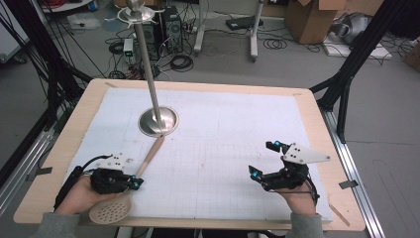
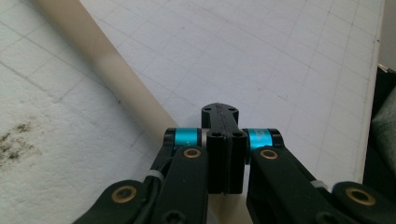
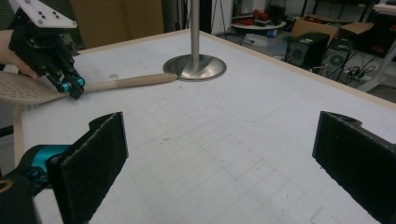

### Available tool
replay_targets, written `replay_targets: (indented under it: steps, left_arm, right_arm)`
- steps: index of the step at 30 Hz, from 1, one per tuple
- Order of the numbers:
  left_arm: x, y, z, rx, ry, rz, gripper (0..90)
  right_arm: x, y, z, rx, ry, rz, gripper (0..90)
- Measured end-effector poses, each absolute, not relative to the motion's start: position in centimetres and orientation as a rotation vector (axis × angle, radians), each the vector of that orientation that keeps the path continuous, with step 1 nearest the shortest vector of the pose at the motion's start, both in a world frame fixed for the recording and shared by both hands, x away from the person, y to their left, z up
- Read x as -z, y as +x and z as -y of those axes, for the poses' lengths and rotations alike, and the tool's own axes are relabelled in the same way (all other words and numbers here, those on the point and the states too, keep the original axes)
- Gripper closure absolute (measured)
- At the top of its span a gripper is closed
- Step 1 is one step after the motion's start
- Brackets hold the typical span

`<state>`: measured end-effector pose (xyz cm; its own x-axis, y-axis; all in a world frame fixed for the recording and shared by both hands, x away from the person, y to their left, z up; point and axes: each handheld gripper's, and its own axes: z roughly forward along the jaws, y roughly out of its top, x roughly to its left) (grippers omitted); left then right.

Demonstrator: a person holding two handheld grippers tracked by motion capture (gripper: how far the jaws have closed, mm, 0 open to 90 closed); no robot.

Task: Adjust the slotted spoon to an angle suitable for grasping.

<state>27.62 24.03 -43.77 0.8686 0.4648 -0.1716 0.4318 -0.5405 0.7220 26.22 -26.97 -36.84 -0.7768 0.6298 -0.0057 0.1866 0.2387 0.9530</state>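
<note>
A wooden skimmer spoon (image 1: 148, 157) lies on the white mat. Its perforated head (image 1: 110, 208) is at the front left edge, and the handle tip reaches the base of a metal stand (image 1: 157, 121). My left gripper (image 1: 138, 182) is shut, its closed tips right over the handle (image 2: 107, 65) near the head, with nothing seen between the jaws. In the right gripper view the left gripper (image 3: 76, 88) meets the spoon (image 3: 126, 82) where handle joins head. My right gripper (image 1: 263, 158) rests open at the front right, its pads (image 3: 93, 158) wide apart over bare mat.
The stand's tall pole (image 3: 194, 28) rises from its round base (image 3: 194, 67) at the mat's back left. The wooden table rim (image 1: 307, 106) frames the gridded mat (image 1: 223, 144). Beyond the table, computers (image 1: 166, 29), cables and cardboard boxes (image 1: 312, 20) sit on the floor.
</note>
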Motion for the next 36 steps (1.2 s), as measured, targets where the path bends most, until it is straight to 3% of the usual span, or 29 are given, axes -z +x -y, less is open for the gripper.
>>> replay_targets:
  steps: [14,23,36]
  left_arm:
    - [41.9,28.6,-25.1,-0.184,2.071,-0.793,89.6]
    - [42.5,30.7,-24.7,-0.258,2.101,-0.818,89.6]
    - [43.0,31.8,-23.4,-0.238,2.116,-0.817,89.6]
  right_arm:
    - [36.8,26.2,27.0,-1.562,0.76,-2.123,2.3]
    - [36.8,26.3,27.0,-1.564,0.758,-2.123,2.2]
    - [36.7,26.3,27.2,-1.571,0.76,-2.116,2.3]
